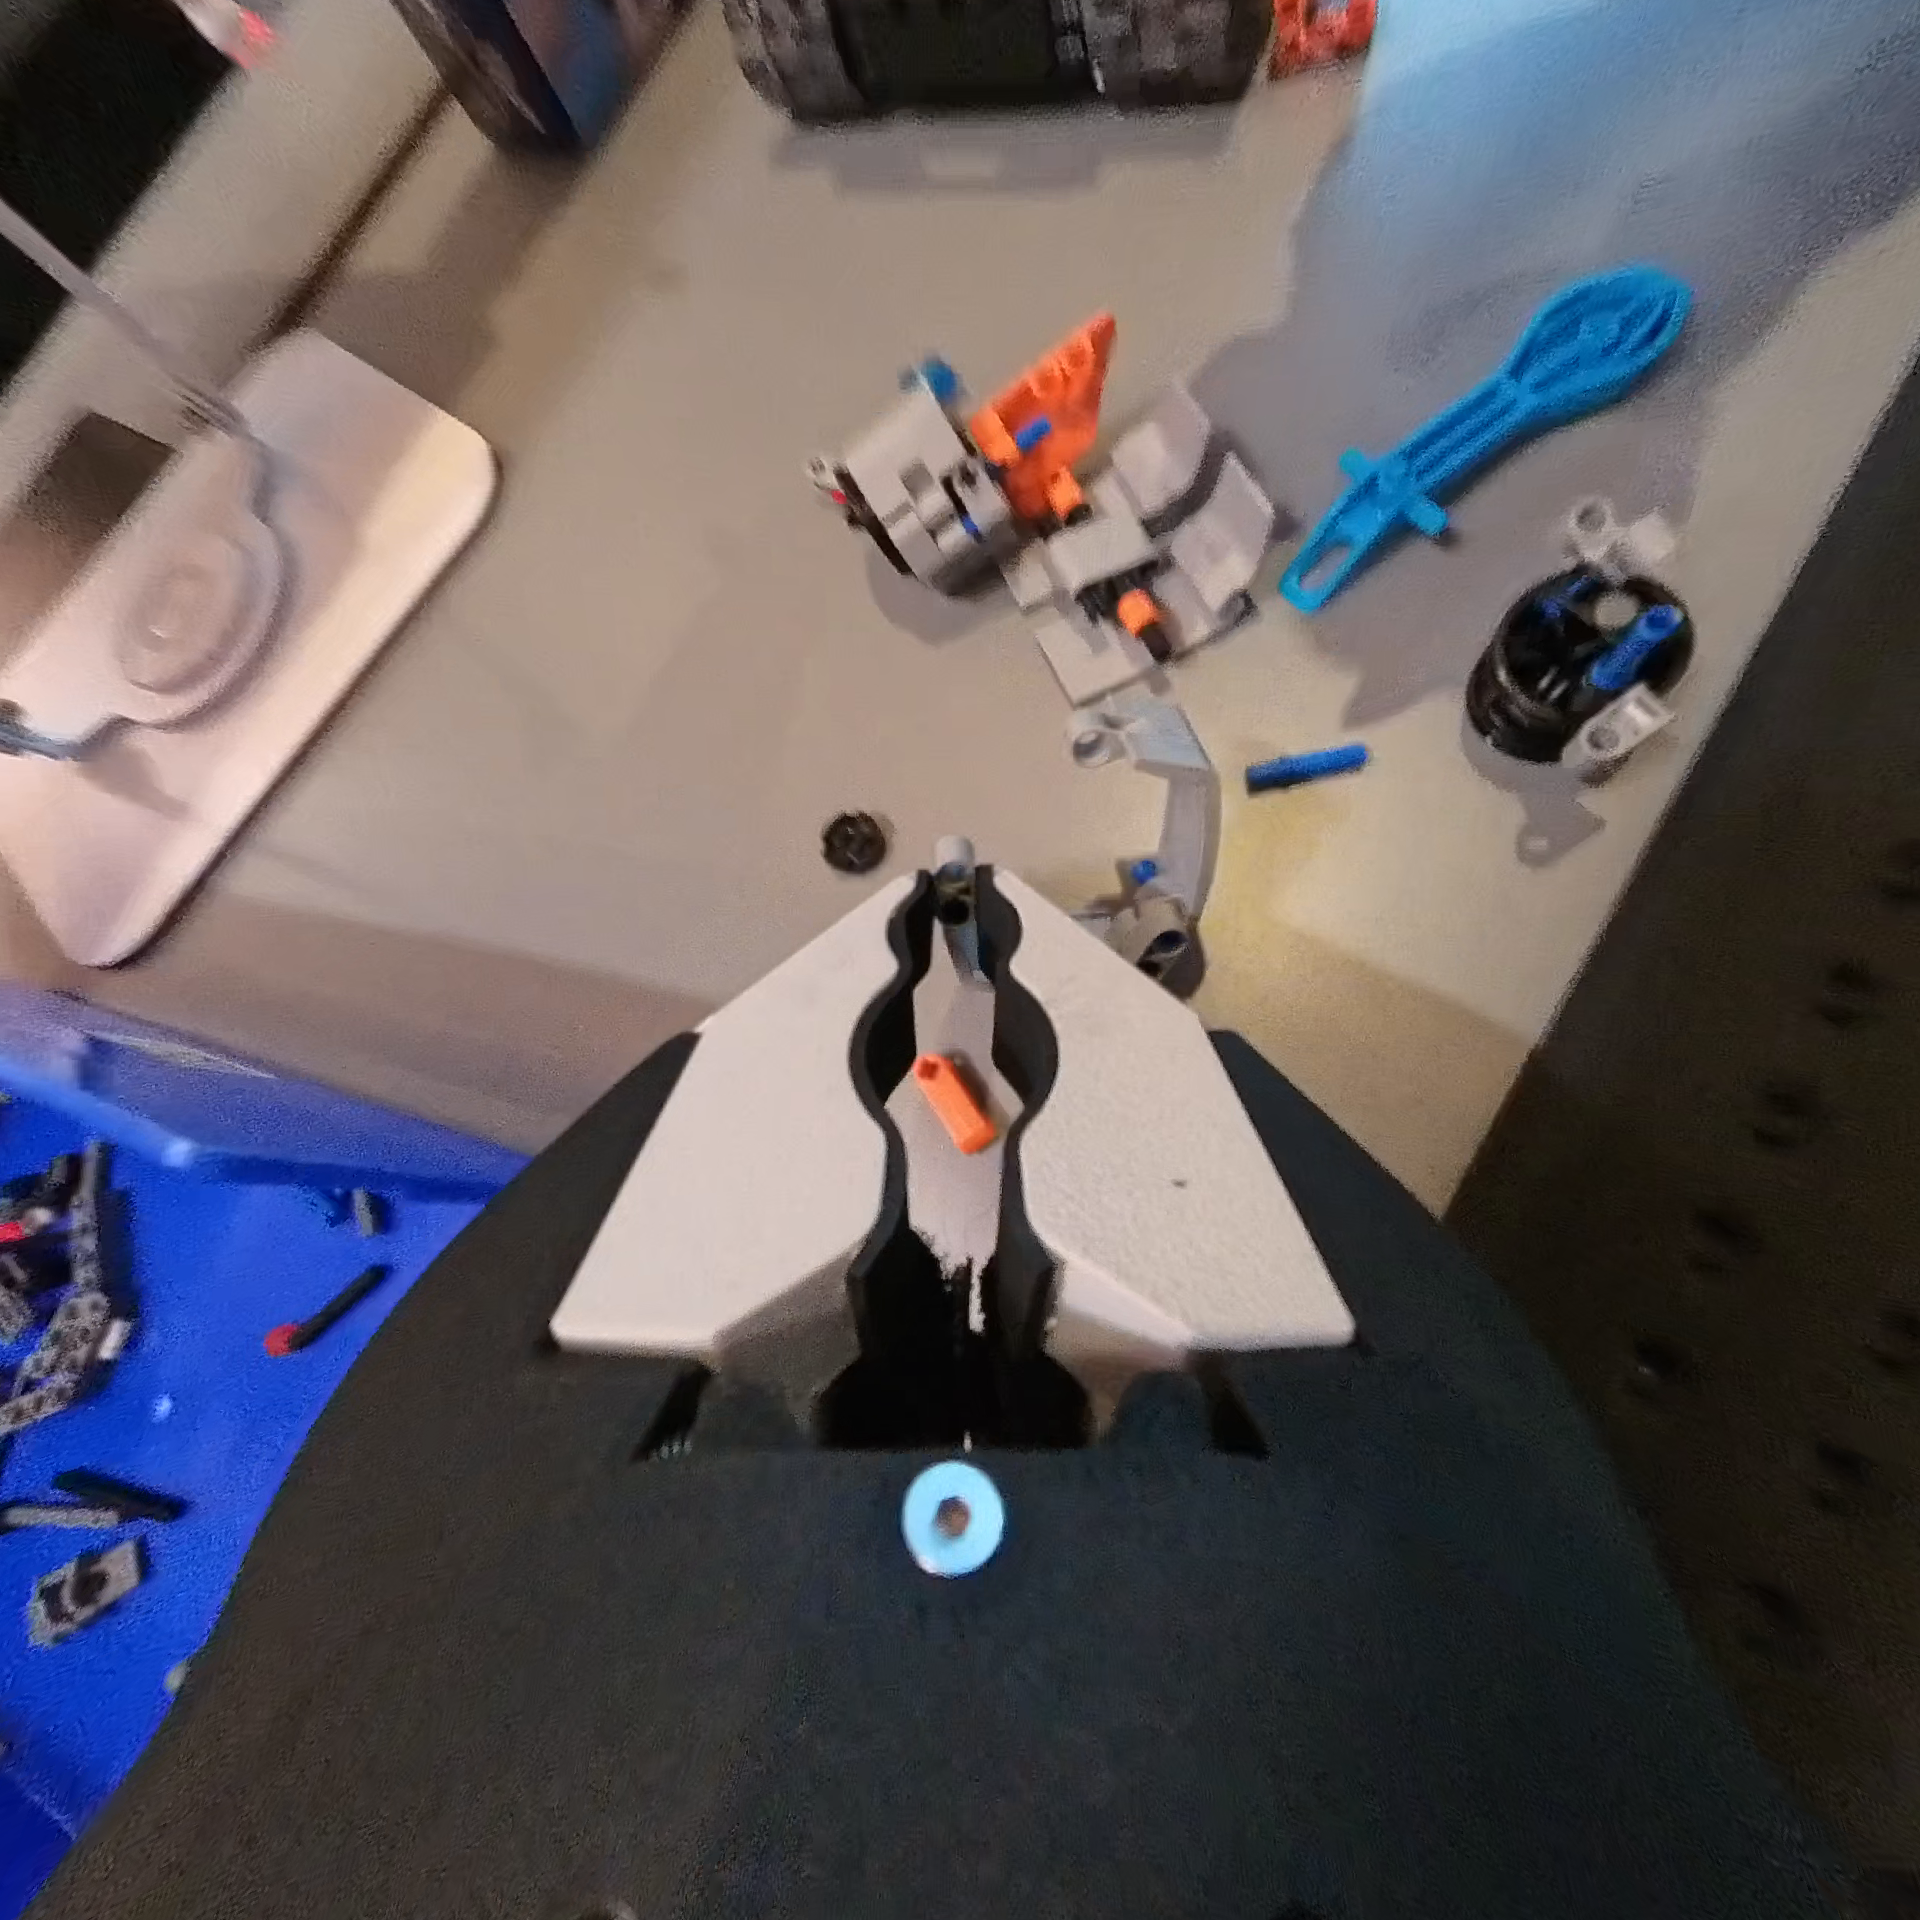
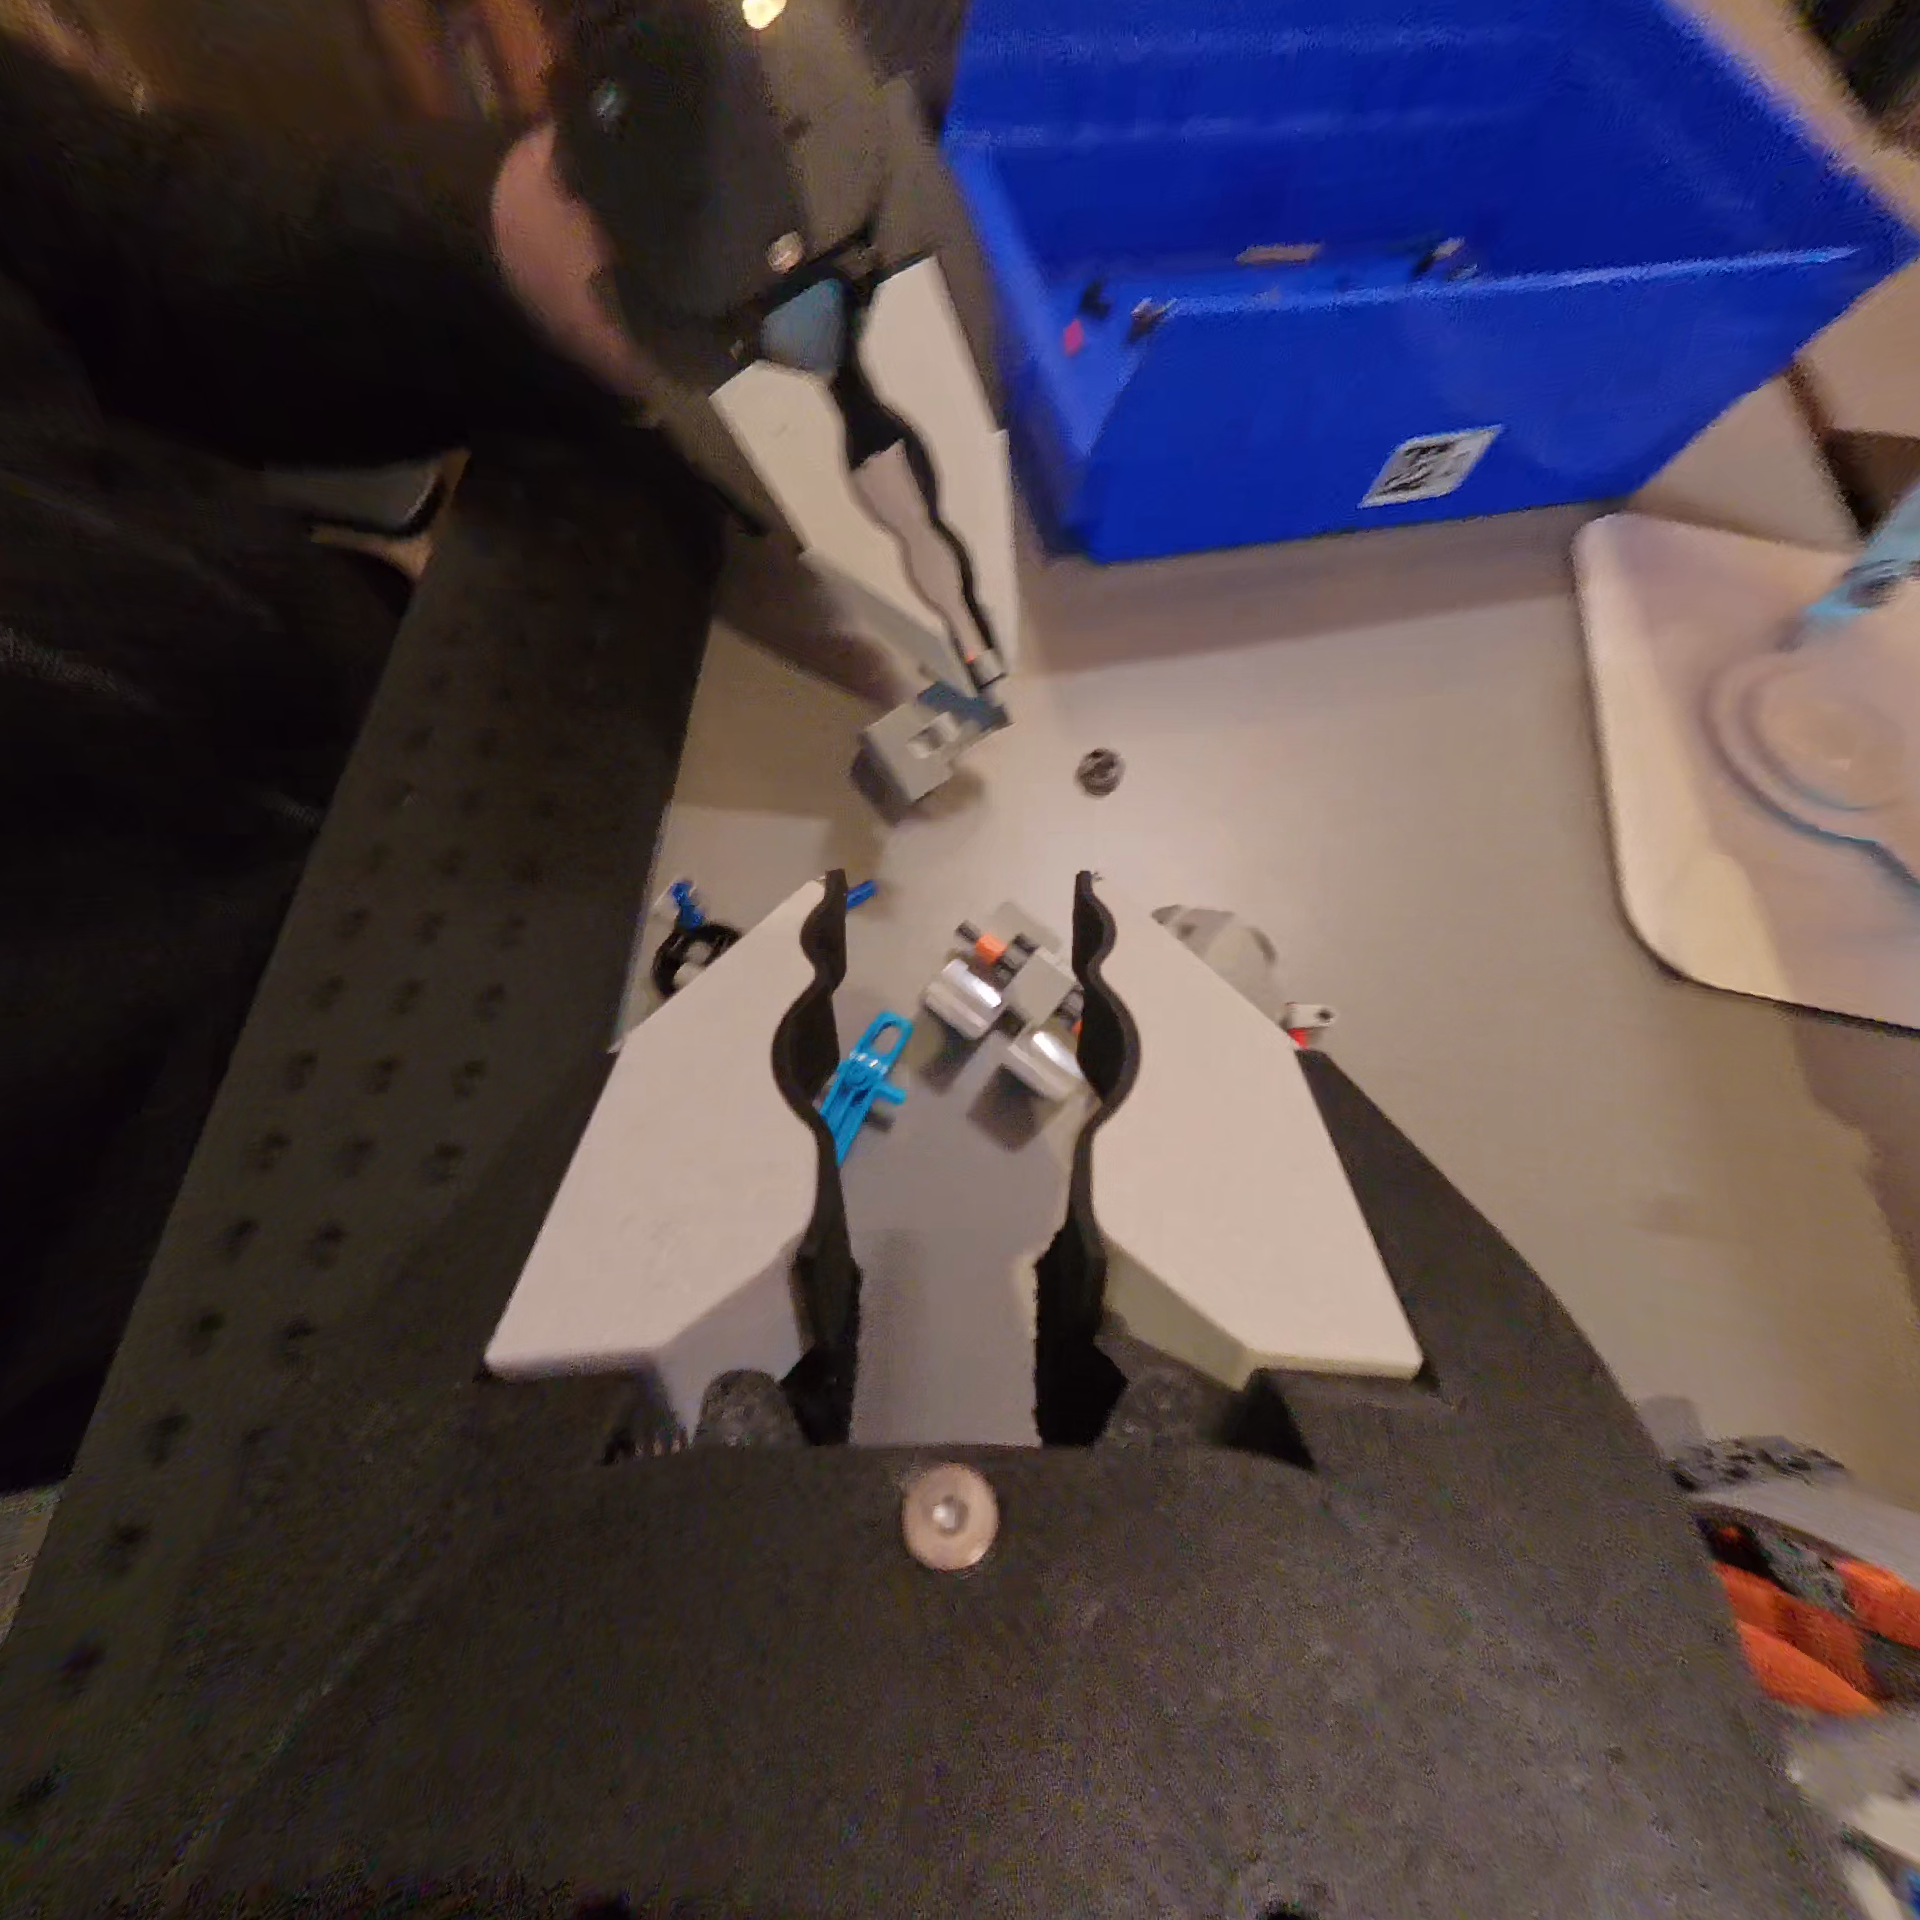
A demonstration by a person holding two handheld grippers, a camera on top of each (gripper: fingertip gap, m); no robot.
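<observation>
My left gripper is shut on a small grey connector piece that sticks out past its tips. Through the slot between its fingers I see a grey part with an orange pin. In the right wrist view the left gripper hangs tip-down over the table, just above a grey block with a blue part. My right gripper is open and hovers over a grey brick assembly with an orange pin. A light-blue tool lies beside the assembly. Neither pad touches anything.
The grey and orange assembly, the blue tool, a black wheel, a blue pin, a grey arched piece and a small black gear lie on the table. A blue bin, a white stand base and a black perforated mat border them. Left tips to right tips: about 12 centimetres.
</observation>
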